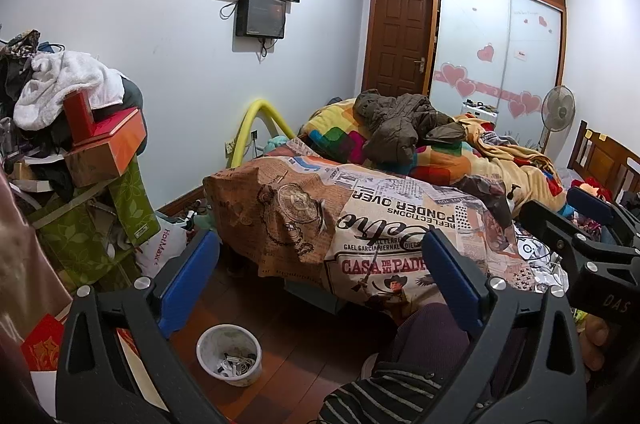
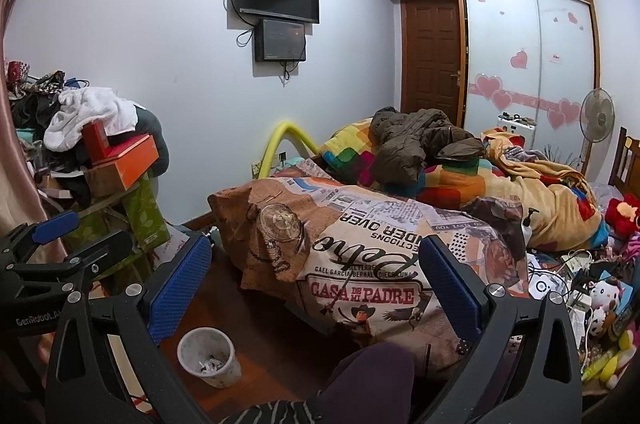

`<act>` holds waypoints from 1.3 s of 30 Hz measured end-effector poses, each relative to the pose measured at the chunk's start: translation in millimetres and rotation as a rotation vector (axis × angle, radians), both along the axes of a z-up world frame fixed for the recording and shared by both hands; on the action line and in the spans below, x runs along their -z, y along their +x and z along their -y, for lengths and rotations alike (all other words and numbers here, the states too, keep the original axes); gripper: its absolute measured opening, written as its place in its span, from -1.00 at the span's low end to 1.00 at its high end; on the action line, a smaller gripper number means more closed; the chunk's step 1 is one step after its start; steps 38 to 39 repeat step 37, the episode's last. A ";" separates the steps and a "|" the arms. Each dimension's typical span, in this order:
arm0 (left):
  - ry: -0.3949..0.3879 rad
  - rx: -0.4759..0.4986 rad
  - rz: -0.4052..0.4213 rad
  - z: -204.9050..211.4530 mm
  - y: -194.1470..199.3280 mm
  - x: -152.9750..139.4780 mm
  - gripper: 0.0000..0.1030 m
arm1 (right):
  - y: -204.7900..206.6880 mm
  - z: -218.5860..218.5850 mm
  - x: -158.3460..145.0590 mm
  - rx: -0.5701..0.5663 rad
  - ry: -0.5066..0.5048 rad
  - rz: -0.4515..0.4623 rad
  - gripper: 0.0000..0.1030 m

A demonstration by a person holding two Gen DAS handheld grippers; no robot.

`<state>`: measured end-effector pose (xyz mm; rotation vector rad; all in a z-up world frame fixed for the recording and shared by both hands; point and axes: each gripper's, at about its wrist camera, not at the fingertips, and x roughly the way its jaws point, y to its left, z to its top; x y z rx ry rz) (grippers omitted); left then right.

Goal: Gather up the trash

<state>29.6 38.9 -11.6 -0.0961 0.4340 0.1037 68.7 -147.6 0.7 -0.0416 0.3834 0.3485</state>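
Left tool (image 1: 320, 264) spread wide, holding nothing, touching nothing. Right tool (image 2: 316, 272) likewise spread wide, empty. White trash bin (image 1: 229, 354) on floor beside bed (image 1: 360, 224), below both tools, scraps inside.

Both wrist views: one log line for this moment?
phase: scanning | left claw: open, empty | right claw: open, empty | trash bin: on floor

Both tools are held up level, side by side. The left tool (image 1: 320, 276) is spread wide, nothing gripped. Same for the right tool (image 2: 316, 284), jaws wide apart. A knee (image 2: 372, 368) is seen at 6 o'clock.
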 end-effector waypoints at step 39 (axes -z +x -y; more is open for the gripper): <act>0.007 0.062 0.001 -4.6 1.7 1.2 0.99 | -1.6 3.2 1.9 0.048 0.040 -0.011 1.00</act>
